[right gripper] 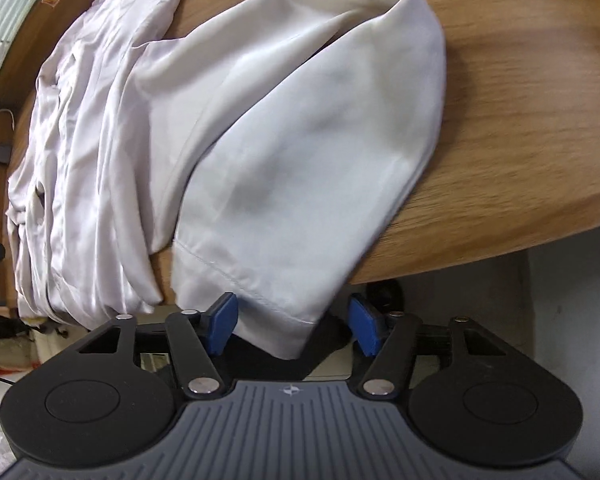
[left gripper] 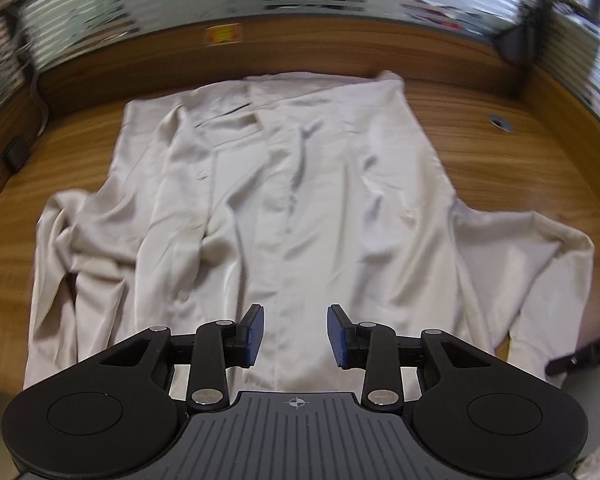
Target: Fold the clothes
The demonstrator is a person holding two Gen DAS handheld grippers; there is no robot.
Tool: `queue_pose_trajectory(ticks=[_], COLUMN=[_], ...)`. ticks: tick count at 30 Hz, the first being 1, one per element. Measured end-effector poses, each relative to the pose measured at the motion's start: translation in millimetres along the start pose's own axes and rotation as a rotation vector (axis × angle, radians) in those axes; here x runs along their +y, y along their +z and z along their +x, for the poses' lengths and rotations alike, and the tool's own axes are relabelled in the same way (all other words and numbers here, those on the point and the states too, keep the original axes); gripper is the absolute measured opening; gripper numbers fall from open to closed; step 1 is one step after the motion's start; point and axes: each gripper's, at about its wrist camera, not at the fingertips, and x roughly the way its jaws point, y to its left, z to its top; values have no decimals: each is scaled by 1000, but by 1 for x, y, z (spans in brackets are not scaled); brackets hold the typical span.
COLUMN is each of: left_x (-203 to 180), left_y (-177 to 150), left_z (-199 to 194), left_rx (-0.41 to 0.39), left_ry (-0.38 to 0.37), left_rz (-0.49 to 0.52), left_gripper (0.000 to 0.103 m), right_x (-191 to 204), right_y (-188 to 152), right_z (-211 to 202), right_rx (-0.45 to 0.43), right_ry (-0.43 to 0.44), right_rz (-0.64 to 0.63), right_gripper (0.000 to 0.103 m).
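The left gripper (left gripper: 296,336) has its jaws apart with nothing between them, hanging over the near hem of the shirt (left gripper: 284,200) without touching the cloth. The right gripper (right gripper: 292,326) also has its jaws apart; the cuff (right gripper: 268,312) of the right sleeve (right gripper: 300,140) hangs between the blue pads (right gripper: 220,322), but neither pad presses on it.

The shirt lies front up on the worktop (left gripper: 480,152), collar at the far side, hem at the near edge, both sleeves spread out to the sides. The right sleeve drapes over the near edge of the worktop, so its cuff dangles free.

To do this step well, I would close the right jaws squarely over the stitched cuff hem, catching both layers, then carry the sleeve across the shirt body in one flat sweep. The satiny cloth probably slips easily, so a deep bite looks safer than a pinch at the very edge.

The left wrist view gives the whole shirt, its button placket and the rumpled left sleeve (left gripper: 72,248). Only the right wrist view shows the cuff hanging off the edge and how it sits between the pads.
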Motion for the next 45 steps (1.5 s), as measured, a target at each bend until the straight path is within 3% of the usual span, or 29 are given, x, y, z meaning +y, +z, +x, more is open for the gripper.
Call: queue_pose_trajectory(ticks=[2,5,6,10,19,22,29,33,36,37,40,45], left_x=[0,1,2,-2,-45,-68,-114,-140,-151,-154,-159,-164], left_y=[4,10,12,16,17,16,7,-6,-20,-26,-45,-77], left_z=[3,8,10,17,30,34,32,30,25,22,18,14], left_rx=[-10,-24,-28,-36,35,41,11,-2,8,9,26,58], left_ry=[-26,-61,-80,-160,-289,-263,-136,-53,1,17,78,150], left_rz=[51,115,130,176,204,158,-89,-187,-259,-286,-360,-467], left_gripper=[37,38,38,38,46,46,47,48,48,48,49,49], right_x=[2,9,13,27,31,27,29,39,53,59,74,97], right_y=[0,3,5,30,153,202,300,339,346,341,329,304], right_z=[0,-10,-15,-54,-119,-126,-131,-116,-100,-96,-90,-68], right_rx=[-2,7,7,-45,-144,-166,-249,-277,-275,-278,-274,-209], right_ry=[7,-11,-26,-147,-472,-584,-778,-795,-806,-791,-712,-483], right_rz=[25,3,-22,-169,-535,-676,-934,-1008,-1093,-1128,-1218,-1332], right_gripper=[39,11,9,9,8,8,8,12,35,38,46,46])
